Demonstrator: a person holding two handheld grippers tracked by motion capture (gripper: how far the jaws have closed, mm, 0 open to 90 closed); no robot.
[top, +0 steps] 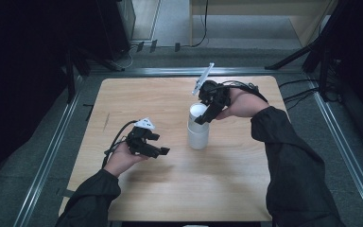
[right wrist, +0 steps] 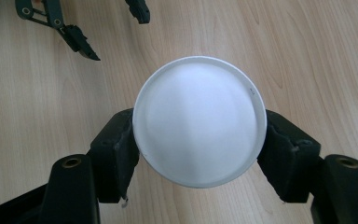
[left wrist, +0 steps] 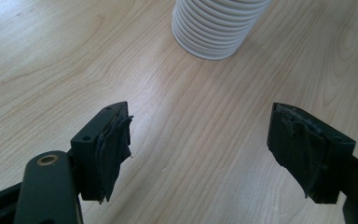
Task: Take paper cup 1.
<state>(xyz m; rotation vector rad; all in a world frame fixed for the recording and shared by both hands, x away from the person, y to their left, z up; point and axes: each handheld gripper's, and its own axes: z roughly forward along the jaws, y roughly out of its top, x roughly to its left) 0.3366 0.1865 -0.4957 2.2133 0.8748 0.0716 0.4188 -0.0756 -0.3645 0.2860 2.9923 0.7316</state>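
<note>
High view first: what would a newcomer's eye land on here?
The white stack of cups standing upside down mid-table, with the right tongs clamped on its top from above. In the right gripper view the pads press both sides of the top cup. The left tongs hang open and empty beside it, over the wooden table.

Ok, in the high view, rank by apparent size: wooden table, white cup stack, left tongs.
1. Light wooden table, largest by far.
2. White ribbed paper cup stack and black left tongs: look alike in size, so unranked.

one stack of white cups [top: 198,126], two tools, one table [top: 137,94]
</note>
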